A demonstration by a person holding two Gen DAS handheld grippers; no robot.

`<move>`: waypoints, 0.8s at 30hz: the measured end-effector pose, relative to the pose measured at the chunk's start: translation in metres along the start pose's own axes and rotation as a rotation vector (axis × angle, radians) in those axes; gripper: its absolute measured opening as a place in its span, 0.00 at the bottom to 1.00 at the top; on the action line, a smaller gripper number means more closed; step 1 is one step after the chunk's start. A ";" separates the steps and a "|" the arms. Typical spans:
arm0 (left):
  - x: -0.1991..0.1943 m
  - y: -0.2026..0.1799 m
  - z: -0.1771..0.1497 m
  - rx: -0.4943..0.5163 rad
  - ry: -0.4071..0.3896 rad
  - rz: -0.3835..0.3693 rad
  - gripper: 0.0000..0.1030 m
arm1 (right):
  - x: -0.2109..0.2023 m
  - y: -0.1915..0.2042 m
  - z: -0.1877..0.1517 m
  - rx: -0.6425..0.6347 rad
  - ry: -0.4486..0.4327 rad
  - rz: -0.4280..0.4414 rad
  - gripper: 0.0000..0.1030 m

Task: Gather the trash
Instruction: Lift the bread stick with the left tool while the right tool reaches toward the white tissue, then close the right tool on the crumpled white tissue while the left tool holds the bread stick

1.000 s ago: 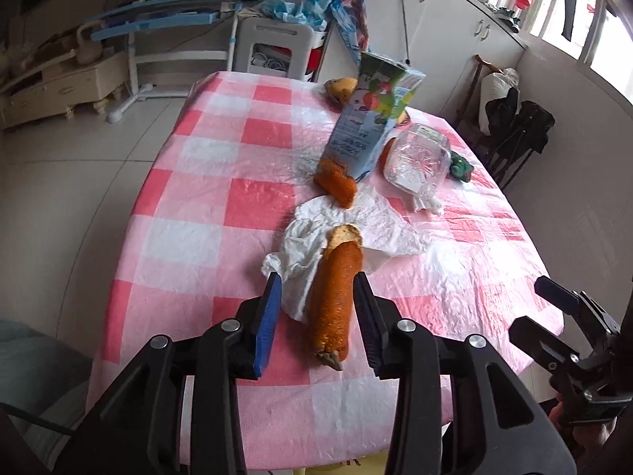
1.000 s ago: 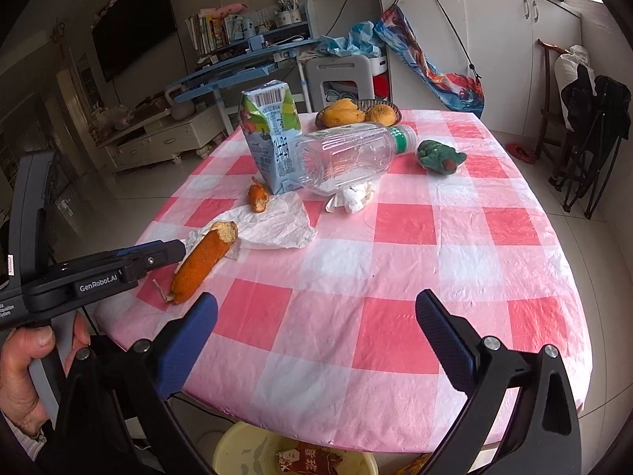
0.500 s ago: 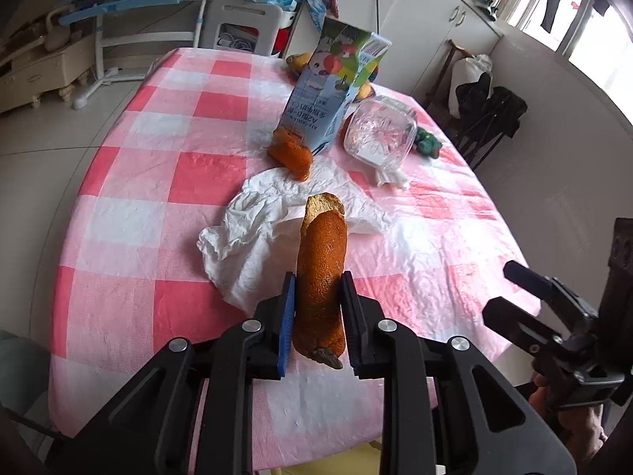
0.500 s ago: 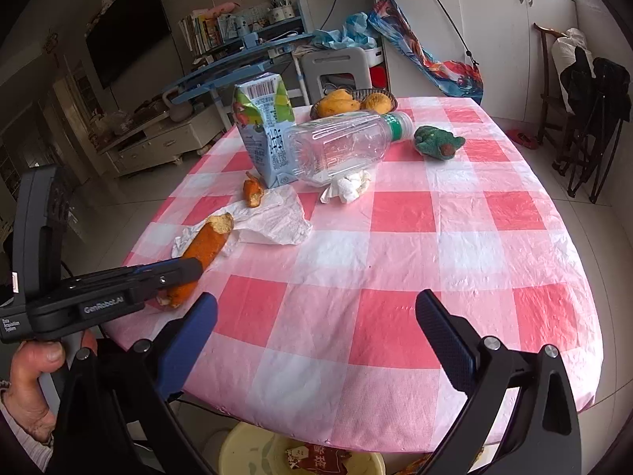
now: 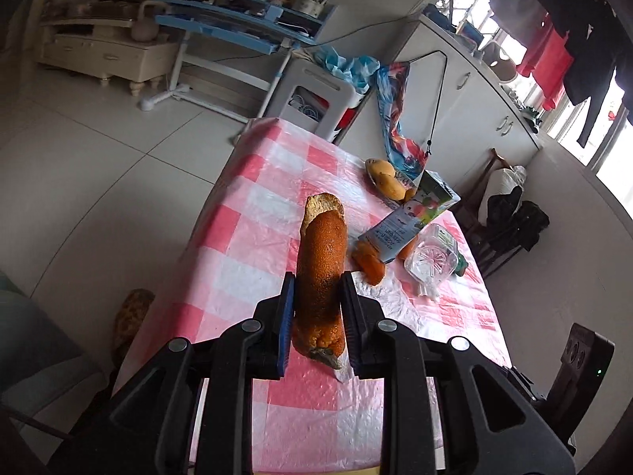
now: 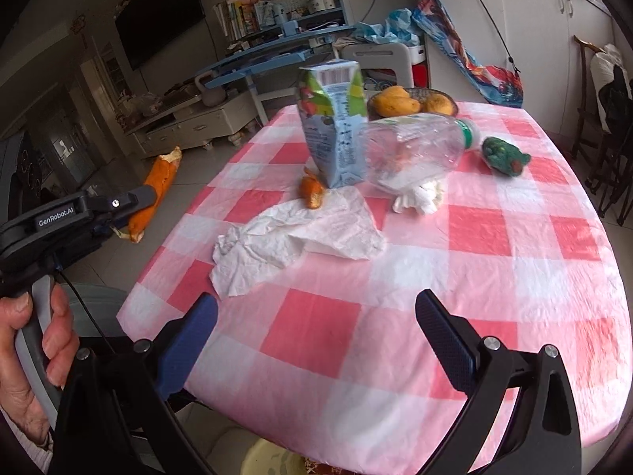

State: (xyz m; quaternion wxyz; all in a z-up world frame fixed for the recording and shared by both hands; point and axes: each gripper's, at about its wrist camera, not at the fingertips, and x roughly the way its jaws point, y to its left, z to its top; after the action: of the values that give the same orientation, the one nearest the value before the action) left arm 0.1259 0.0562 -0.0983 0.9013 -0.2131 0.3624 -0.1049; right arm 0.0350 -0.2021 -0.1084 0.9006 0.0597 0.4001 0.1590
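My left gripper [image 5: 316, 297] is shut on a long orange peel-like scrap [image 5: 321, 277] and holds it in the air off the table's left edge; it also shows in the right wrist view [image 6: 156, 194]. My right gripper [image 6: 316, 340] is open and empty above the table's near edge. On the pink checked table [image 6: 494, 269] lie a crumpled white tissue [image 6: 292, 241], a small orange scrap [image 6: 311, 192], an upright juice carton [image 6: 334, 122], an empty plastic bottle on its side [image 6: 415, 150] and a small tissue wad [image 6: 419, 198].
A dark bowl of yellow fruit [image 6: 411, 103] and a green toy [image 6: 504, 156] sit at the table's far side. A yellow bin [image 6: 273, 461] stands under the near edge. A chair with dark clothes [image 5: 514, 217] stands to the right.
My left gripper closed on the orange scrap, lifted it off the tissue and carried it up and to the left, off the table. My right gripper moved closer to the table.
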 end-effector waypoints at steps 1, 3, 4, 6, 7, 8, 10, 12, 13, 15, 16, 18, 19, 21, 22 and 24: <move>0.000 0.000 0.000 -0.001 0.001 0.002 0.21 | 0.007 0.008 0.006 -0.019 -0.001 0.007 0.93; 0.002 0.002 0.001 -0.005 -0.005 0.007 0.21 | 0.025 0.021 0.019 -0.055 0.002 0.012 0.93; 0.001 0.003 0.001 -0.005 -0.006 0.009 0.21 | 0.036 0.026 0.024 -0.070 0.012 0.007 0.93; 0.002 0.004 0.001 -0.005 -0.012 0.019 0.21 | 0.060 0.030 0.033 -0.081 0.049 0.010 0.93; 0.003 0.004 0.002 -0.006 -0.011 0.018 0.21 | 0.069 0.030 0.036 -0.083 0.066 0.009 0.93; 0.003 0.004 0.001 -0.006 -0.013 0.017 0.21 | 0.076 0.028 0.038 -0.088 0.080 -0.001 0.93; 0.004 0.003 0.001 -0.008 -0.013 0.007 0.21 | 0.090 0.026 0.041 -0.094 0.113 -0.001 0.93; 0.006 0.001 0.001 -0.003 -0.014 0.000 0.21 | 0.095 0.025 0.040 -0.095 0.158 0.026 0.93; 0.006 -0.001 0.001 0.002 -0.012 -0.004 0.21 | 0.098 0.027 0.039 -0.116 0.181 -0.002 0.93; 0.010 -0.002 0.001 0.009 0.004 -0.002 0.21 | 0.099 0.032 0.037 -0.160 0.203 -0.025 0.93; 0.013 -0.002 0.000 0.011 0.020 0.005 0.21 | 0.098 0.033 0.035 -0.174 0.209 -0.030 0.93; 0.022 0.000 -0.003 0.009 0.070 0.032 0.21 | 0.095 0.032 0.032 -0.187 0.213 -0.025 0.93; 0.025 0.004 -0.004 -0.002 0.084 0.048 0.21 | 0.092 0.031 0.031 -0.187 0.213 -0.022 0.92; 0.032 0.012 -0.005 -0.027 0.124 0.062 0.21 | 0.087 0.028 0.028 -0.191 0.210 -0.021 0.85; 0.037 0.015 -0.006 -0.035 0.150 0.067 0.21 | 0.083 0.025 0.026 -0.187 0.207 -0.016 0.78; 0.043 0.021 -0.010 -0.048 0.180 0.085 0.22 | 0.074 0.016 0.025 -0.170 0.200 -0.008 0.58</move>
State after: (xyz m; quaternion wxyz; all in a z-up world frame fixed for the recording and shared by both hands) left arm 0.1507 0.0571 -0.1411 0.8632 -0.2088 0.4532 -0.0767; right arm 0.0960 -0.1617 -0.1396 0.8588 -0.0346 0.4730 0.1940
